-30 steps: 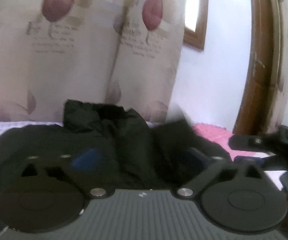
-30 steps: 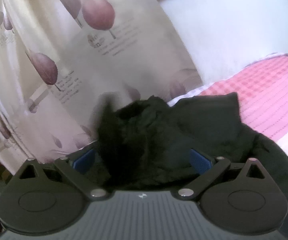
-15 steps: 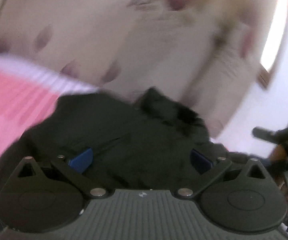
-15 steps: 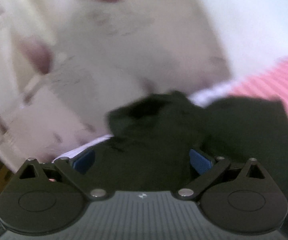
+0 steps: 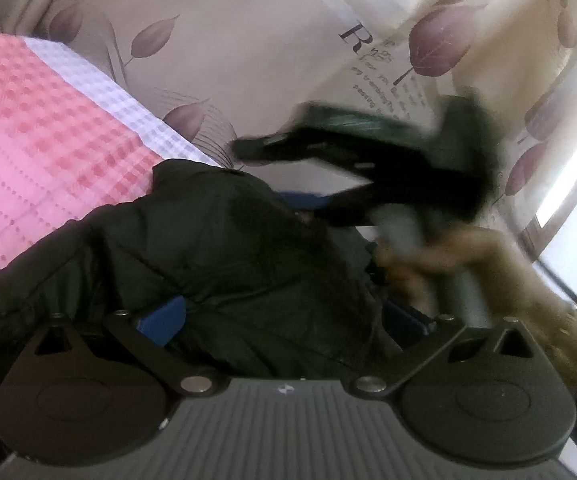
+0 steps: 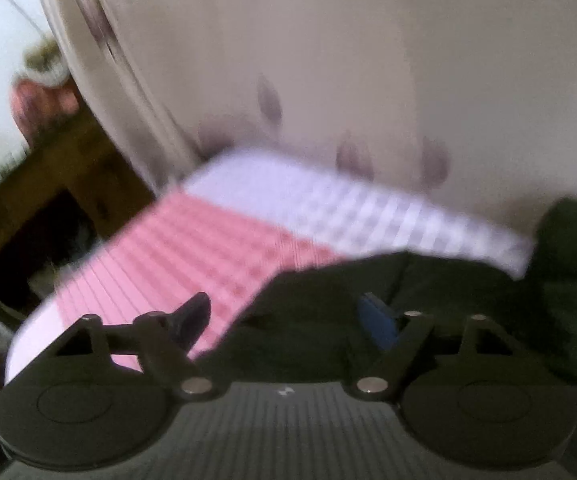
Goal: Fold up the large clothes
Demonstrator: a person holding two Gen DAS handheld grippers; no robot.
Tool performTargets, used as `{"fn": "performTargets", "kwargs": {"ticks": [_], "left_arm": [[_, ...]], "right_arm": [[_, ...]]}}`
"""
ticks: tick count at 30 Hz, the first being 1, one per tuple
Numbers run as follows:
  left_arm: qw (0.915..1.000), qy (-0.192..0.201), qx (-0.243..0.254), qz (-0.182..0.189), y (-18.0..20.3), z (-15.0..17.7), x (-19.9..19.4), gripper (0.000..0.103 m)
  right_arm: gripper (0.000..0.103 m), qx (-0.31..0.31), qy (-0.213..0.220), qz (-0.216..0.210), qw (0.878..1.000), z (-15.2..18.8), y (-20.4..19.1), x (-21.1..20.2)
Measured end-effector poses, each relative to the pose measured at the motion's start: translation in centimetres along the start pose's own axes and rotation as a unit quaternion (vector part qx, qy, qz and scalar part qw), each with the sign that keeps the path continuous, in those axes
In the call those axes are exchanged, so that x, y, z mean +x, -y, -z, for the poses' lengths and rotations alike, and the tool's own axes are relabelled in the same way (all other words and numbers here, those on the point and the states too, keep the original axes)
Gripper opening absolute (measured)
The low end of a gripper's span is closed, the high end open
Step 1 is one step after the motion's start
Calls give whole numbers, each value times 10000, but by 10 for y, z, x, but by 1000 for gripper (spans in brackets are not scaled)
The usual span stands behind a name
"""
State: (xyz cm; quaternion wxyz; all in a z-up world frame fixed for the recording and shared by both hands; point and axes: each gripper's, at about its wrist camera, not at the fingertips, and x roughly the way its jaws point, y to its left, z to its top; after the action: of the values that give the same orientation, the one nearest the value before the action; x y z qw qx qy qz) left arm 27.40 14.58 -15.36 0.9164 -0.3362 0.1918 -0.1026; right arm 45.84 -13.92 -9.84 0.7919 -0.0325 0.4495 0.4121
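Observation:
A large dark padded jacket lies on a pink and white checked bedspread. My left gripper has its blue pads wide apart, with jacket fabric bunched between them; whether it grips is unclear. In the left wrist view the other gripper, held by a bare hand, crosses above the jacket, blurred. In the right wrist view my right gripper is open over the jacket's edge, with the bedspread to its left. The view is blurred.
A beige curtain printed with purple leaves hangs behind the bed. A bright window is at the right. In the right wrist view dark wooden furniture stands left of the bed.
Both grippers have swung fast: the left view rolled so the bedspread is now at left and the right gripper is close ahead. The right view turned left toward the bed's corner.

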Motion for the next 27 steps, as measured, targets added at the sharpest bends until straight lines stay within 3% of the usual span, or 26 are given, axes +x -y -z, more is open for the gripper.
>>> {"fn": "performTargets", "kwargs": {"ticks": [2, 4, 7, 12, 14, 16, 17, 20, 21, 24, 27], "left_arm": [[10000, 1, -48, 6, -2, 1, 0, 103], [10000, 11, -98, 5, -3, 1, -1, 103], [9999, 42, -152, -45, -4, 1, -1, 103], [9998, 21, -155, -107, -5, 1, 0, 103], [9998, -15, -122, -148, -4, 2, 1, 103], [9997, -56, -117, -191, -4, 1, 3, 103], [9997, -64, -108, -194, -4, 1, 2, 103], [9998, -60, -136, -158, -6, 1, 1, 103], [9998, -49, -140, -149, -6, 0, 0, 103], [9998, 169, -47, -60, -2, -3, -10, 102], [9986, 473, 246, 26, 18, -7, -28, 102]], "right_arm": [[58, -44, -243, -71, 9997, 2, 0, 21], [27, -113, -184, -220, 9995, 7, 2, 30], [17, -197, 234, -228, 9993, 10, 1, 37], [15, -330, 735, 39, 9967, 27, 8, 56], [15, -410, 737, 124, 9964, 29, 6, 57], [18, -30, 570, -124, 9983, 22, 16, 50], [20, 373, 588, -219, 9973, 20, 23, 39], [28, 1167, 1616, -799, 9767, 42, 41, -33], [31, 1192, 1801, -774, 9733, 53, 43, -57], [32, 719, 1979, 28, 9776, 99, 42, -119], [32, 239, 1704, 912, 9809, 152, 47, -144]]}}
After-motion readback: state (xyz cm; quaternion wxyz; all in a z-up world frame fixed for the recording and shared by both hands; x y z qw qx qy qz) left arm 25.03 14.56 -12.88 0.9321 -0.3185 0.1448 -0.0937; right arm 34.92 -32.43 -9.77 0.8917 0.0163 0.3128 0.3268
